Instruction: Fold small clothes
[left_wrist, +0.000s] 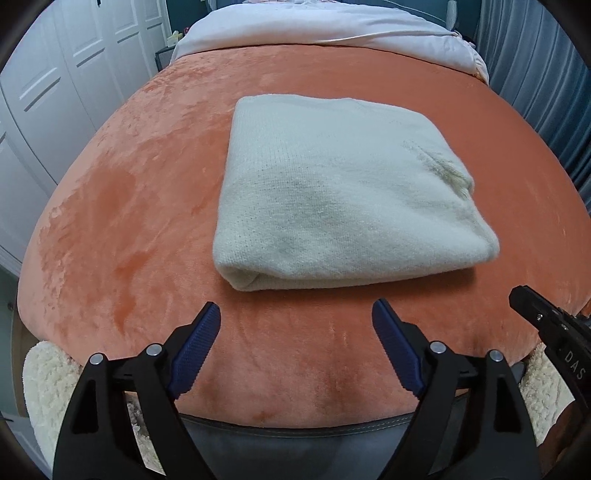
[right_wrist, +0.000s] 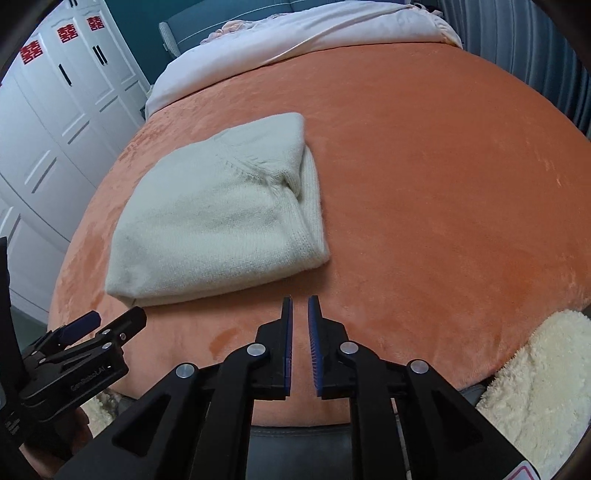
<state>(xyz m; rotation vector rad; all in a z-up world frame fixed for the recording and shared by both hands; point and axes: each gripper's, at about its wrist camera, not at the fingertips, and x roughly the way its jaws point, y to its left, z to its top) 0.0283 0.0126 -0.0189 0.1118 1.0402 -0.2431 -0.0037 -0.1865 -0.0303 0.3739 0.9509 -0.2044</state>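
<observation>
**Folded cream sweater on the orange bed cover, both grippers clear of it**

The cream knit sweater (left_wrist: 343, 192) lies folded into a thick, roughly rectangular bundle on the orange plush bed cover (left_wrist: 129, 229). Its top face is smooth and flat, with a fine knit texture. The near edge is a rounded fold, with layers showing at the near-left corner. In the right wrist view the sweater (right_wrist: 218, 218) shows a raglan-style seam line running diagonally across its top, and on its right side a ribbed strip of knit tucks under the upper layer. In the left wrist view a small puckered, fuzzy patch sits near the sweater's right edge.

The left gripper (left_wrist: 295, 332) hangs just in front of the sweater's near edge, apart from it, its blue-padded fingers spread wide and holding nothing. The right gripper (right_wrist: 300, 325) is in front of the sweater's near-right corner, also not touching it; its pads are drawn almost together with only a thin slit between them and nothing caught there.

Beyond the sweater, a pale pink-white duvet (left_wrist: 314, 26) is bunched across the far end of the bed. To the sweater's left stand white wardrobe doors (right_wrist: 55, 110), some bearing red paper emblems. A fluffy cream fleece (right_wrist: 535, 387) lies at the bed's near edge, right of the right gripper.
</observation>
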